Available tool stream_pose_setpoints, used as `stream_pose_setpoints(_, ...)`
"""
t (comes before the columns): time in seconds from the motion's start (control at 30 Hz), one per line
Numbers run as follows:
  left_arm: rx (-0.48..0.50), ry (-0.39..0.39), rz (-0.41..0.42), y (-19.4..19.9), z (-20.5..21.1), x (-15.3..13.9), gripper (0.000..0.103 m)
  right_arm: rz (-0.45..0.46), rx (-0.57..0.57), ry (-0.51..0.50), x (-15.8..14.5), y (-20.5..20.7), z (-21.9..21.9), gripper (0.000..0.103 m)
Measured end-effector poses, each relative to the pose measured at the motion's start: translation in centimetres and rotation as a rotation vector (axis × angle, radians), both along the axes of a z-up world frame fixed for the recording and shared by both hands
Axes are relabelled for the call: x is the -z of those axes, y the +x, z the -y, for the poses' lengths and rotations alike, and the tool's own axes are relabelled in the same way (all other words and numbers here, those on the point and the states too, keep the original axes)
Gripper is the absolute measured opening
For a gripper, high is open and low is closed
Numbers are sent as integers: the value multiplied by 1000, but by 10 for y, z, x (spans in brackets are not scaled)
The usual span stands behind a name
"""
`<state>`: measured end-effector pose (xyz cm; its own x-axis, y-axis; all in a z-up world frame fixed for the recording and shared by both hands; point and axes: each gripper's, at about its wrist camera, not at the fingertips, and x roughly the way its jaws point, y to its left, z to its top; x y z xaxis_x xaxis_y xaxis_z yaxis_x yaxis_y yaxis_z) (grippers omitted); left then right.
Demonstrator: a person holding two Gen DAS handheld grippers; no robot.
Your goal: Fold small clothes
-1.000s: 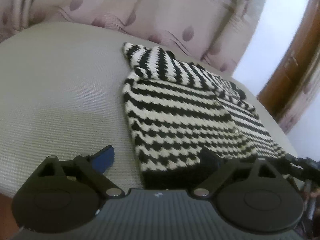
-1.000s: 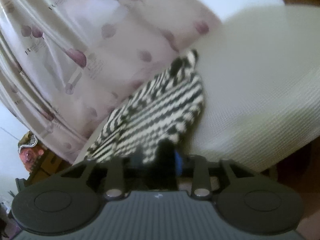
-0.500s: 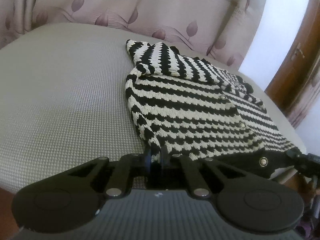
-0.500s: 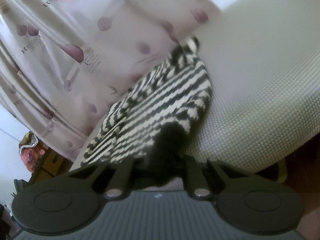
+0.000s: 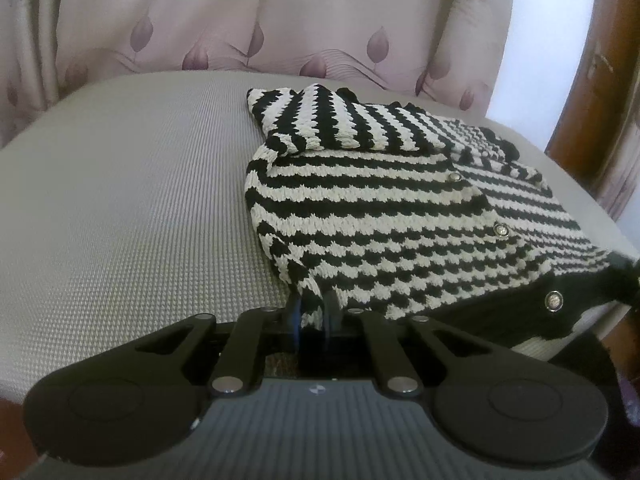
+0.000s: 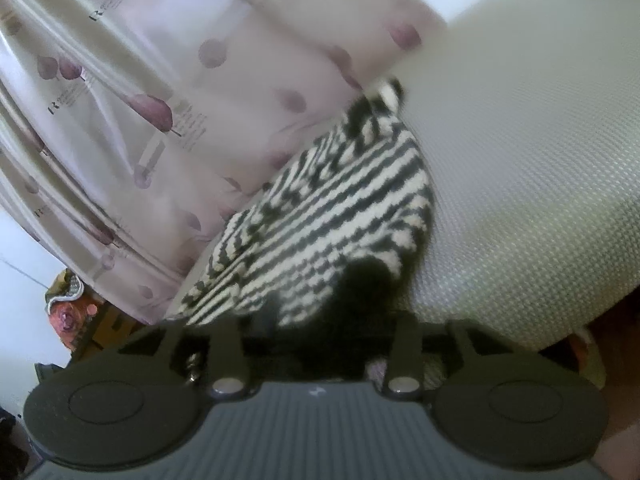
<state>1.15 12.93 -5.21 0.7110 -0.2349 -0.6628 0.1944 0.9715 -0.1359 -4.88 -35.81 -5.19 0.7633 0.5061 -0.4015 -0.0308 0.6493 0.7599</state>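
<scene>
Cardigan: black-and-white striped knit point(image 5: 392, 216) with small metal buttons lies on the grey textured bench point(image 5: 132, 200), toward its right side; one sleeve point(image 5: 344, 120) is folded across the top.
Near hem: the left corner is pinched up off the bench; the black band point(image 5: 500, 312) hangs over the near edge.
Left claw point(image 5: 314, 314): nearly closed, clamped on the striped hem corner.
Right claw point(image 6: 320, 320): jaws opening, about half apart, the black hem corner point(image 6: 364, 280) between them; blur hides whether the pads press it.
Backdrop: pink leaf-print curtain point(image 5: 248, 16) behind the bench.
</scene>
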Motion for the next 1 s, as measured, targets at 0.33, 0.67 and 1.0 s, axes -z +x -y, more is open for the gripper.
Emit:
stream_pose_setpoints(0.33, 17, 63, 15, -1, 7, 0, 12, -27, 8, -14, -5, 15, -7, 51)
stream_pose_setpoints(0.67, 31, 92, 3, 5, 8, -2, 21, -54, -3, -57, 1, 15, -6, 10)
stream_pose_setpoints(1.0, 107, -53, -83, 13, -12, -4, 75, -75, -37, 6, 5, 24, 3, 12)
